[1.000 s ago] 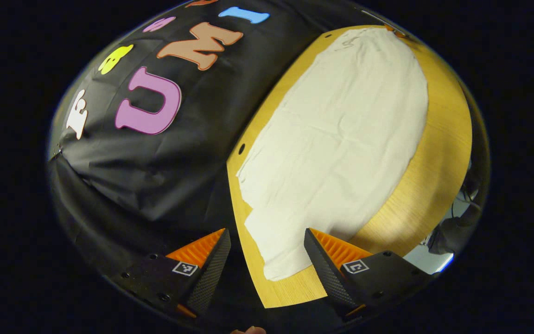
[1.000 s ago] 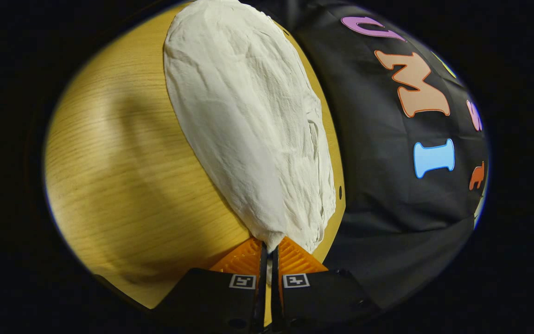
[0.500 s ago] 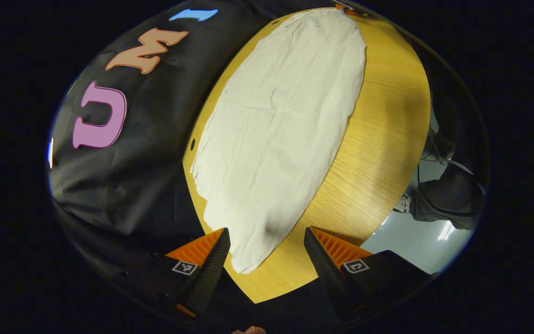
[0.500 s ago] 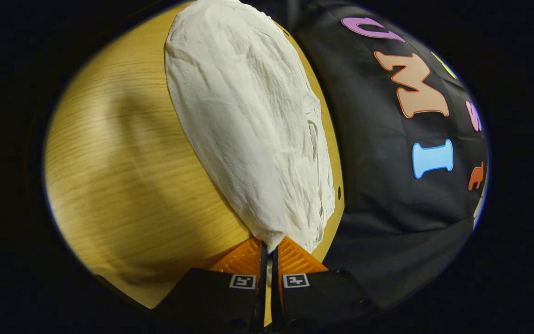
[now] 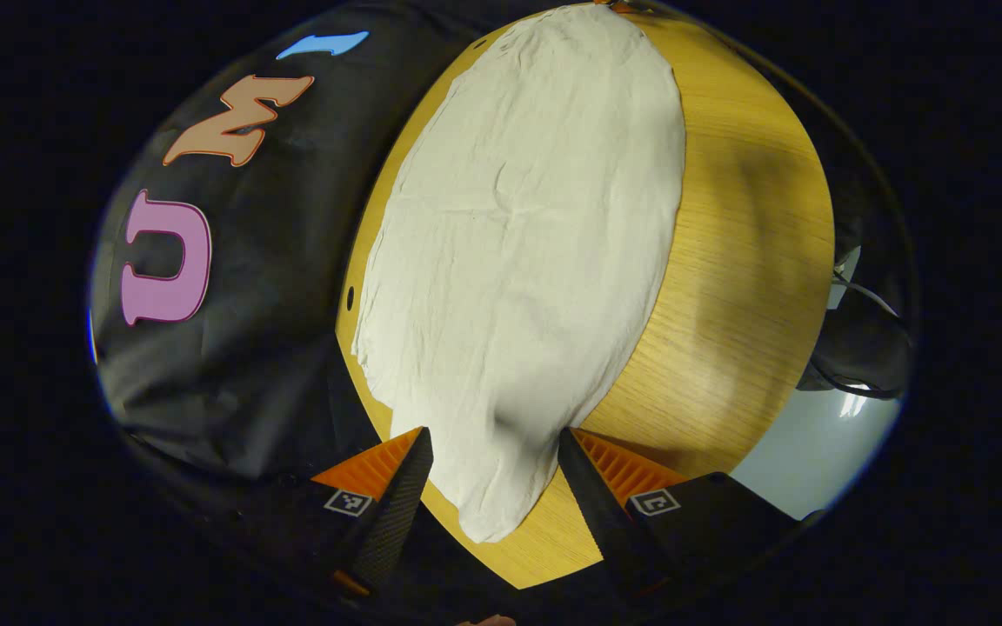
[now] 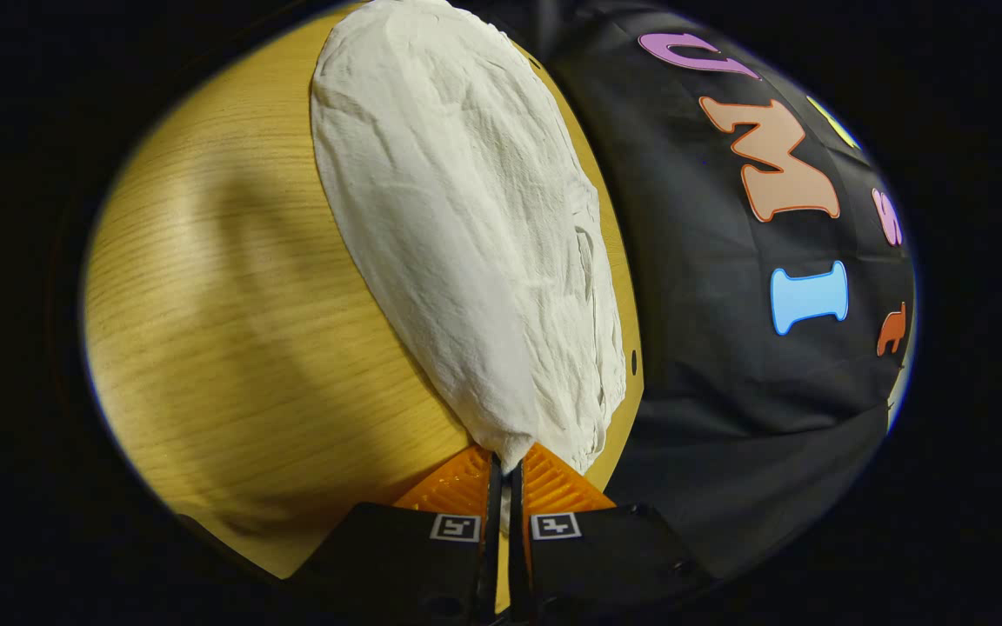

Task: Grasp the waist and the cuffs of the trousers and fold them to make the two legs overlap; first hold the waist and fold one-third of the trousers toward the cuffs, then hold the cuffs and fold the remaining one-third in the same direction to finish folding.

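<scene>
Your right gripper [image 6: 502, 465] has its jaws clamped on the trousers [image 6: 466, 235]. Your left gripper [image 5: 492, 452] has its jaws apart around the other end at lower centre. I judge every fold is still left.

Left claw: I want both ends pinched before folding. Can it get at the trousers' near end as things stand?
Probably yes. The left claw is open with the trousers' near end lying flat between its fingers on the table, nothing blocking.

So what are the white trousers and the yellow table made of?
The creamy white trousers look like soft woven cloth, maybe cotton or linen: matte, with fine wrinkles and creases all over. The yellow-brown table looks like wood or a wood-look laminate: straight grain lines run across it, and its smooth top has a slight sheen. Which one it is, I can't tell.
</scene>
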Tool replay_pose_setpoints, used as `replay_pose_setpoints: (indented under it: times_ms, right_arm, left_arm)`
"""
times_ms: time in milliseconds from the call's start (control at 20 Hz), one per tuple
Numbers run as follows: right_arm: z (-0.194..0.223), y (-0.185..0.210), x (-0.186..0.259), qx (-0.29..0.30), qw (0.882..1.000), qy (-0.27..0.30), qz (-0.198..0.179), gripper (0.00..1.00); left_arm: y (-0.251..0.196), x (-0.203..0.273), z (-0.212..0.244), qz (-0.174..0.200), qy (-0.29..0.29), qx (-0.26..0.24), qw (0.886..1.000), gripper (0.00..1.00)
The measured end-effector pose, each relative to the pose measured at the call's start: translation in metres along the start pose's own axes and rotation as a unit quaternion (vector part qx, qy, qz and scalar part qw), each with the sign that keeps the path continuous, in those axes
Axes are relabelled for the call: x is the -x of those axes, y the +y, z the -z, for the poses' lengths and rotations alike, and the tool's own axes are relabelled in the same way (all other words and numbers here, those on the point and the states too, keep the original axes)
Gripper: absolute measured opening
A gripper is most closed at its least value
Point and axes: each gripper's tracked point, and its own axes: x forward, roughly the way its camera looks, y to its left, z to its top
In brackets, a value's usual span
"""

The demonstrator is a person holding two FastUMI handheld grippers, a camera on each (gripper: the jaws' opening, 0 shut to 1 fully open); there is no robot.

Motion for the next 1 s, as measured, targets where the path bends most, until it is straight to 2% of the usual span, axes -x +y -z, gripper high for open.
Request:
replay_pose_setpoints:
  times_ms: [200, 350, 400, 500, 750, 850, 1000]
  right_arm:
    - [0.0, 0.0, 0.001, -0.002, 1.0, 0.001, 0.003, 0.07]
    - [0.0, 0.0, 0.0, -0.002, 1.0, 0.002, 0.005, 0.07]
    - [0.0, 0.0, 0.001, -0.002, 1.0, 0.003, 0.004, 0.07]
    - [0.0, 0.0, 0.001, -0.001, 1.0, 0.003, 0.003, 0.07]
    - [0.001, 0.0, 0.001, -0.002, 1.0, 0.004, 0.002, 0.07]
    - [0.0, 0.0, 0.0, -0.001, 1.0, 0.003, 0.004, 0.07]
    - [0.001, -0.002, -0.001, -0.014, 1.0, 0.003, 0.004, 0.07]
  left_arm:
    - [0.008, -0.008, -0.004, -0.004, -0.002, -0.024, 1.0, 0.87]
    - [0.0, -0.012, -0.004, 0.017, 0.005, -0.007, 1.0, 0.83]
    - [-0.002, -0.011, -0.004, 0.02, 0.007, -0.005, 1.0, 0.68]
    - [-0.007, -0.012, -0.003, 0.024, 0.008, -0.007, 1.0, 0.52]
    - [-0.02, -0.012, -0.002, 0.036, 0.013, 0.014, 0.999, 0.22]
    - [-0.023, -0.012, -0.003, 0.04, 0.019, 0.019, 0.999, 0.02]
    - [-0.02, -0.012, -0.002, 0.029, 0.024, 0.027, 0.999, 0.0]
